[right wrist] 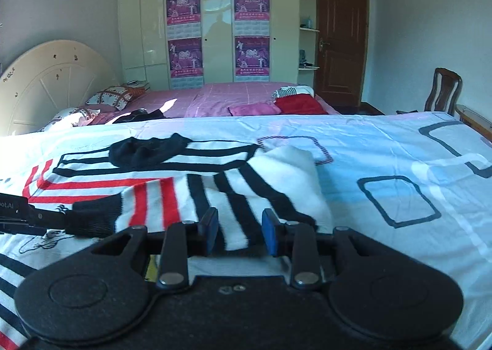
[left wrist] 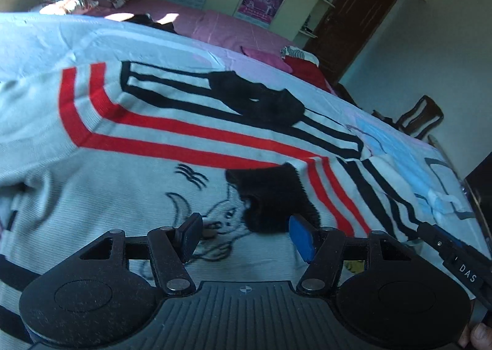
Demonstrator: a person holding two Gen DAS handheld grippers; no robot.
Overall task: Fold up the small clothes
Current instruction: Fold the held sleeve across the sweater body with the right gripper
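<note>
Bedroom bed (right wrist: 399, 147) holds our striped sweater (left wrist: 153, 122), soft and floppy; we'd pinch its black cuff (left wrist: 270, 196). Left gripper (left wrist: 246, 234) and right gripper (right wrist: 240, 231) spread, empty.

Right gripper (right wrist: 239, 231) with fingers (right wrist: 270, 234) parted over a striped sweater (right wrist: 184, 193) sleeve, on a blue-patterned bed (right wrist: 384, 165), wardrobe (right wrist: 215, 17) far behind

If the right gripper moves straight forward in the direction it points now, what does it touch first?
Most likely the striped sleeve of the white sweater, folded over and lying directly beyond the right gripper. Its jaws stand apart, pointing down at the sleeve; depth is uncertain.
</note>
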